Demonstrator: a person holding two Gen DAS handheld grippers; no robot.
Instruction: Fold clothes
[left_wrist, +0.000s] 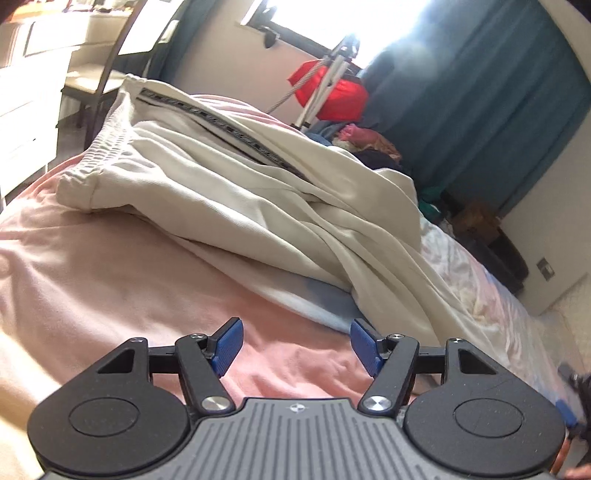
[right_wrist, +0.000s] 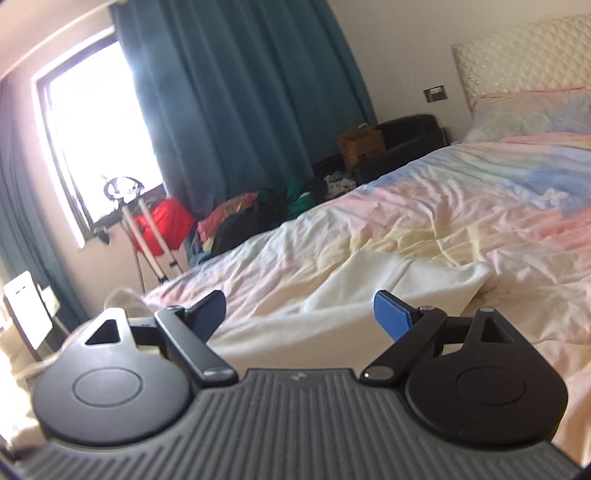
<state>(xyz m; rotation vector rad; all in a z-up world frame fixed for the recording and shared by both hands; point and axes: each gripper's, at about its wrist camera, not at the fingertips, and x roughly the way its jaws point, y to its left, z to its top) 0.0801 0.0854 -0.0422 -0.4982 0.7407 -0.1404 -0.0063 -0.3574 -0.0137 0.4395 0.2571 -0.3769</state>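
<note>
Cream trousers (left_wrist: 236, 184) with a dark patterned side stripe lie crumpled on the pastel bed sheet (left_wrist: 92, 266), waistband at the far left. My left gripper (left_wrist: 295, 343) hovers above the sheet just short of the trousers, jaws open, nothing between the blue pads (left_wrist: 229, 341). In the right wrist view, a cream end of the garment (right_wrist: 369, 291) lies on the sheet (right_wrist: 461, 221) right in front of my right gripper (right_wrist: 299, 314). That gripper stands wide open and empty, held above the cloth.
A heap of coloured clothes (right_wrist: 258, 218) and a red bag (right_wrist: 166, 221) by a tripod (right_wrist: 147, 236) sit beside the bed under teal curtains (right_wrist: 240, 92). A cardboard box (right_wrist: 360, 147), dark seat (right_wrist: 410, 129), pillow (right_wrist: 535, 114) and headboard (right_wrist: 524, 55) lie farther off.
</note>
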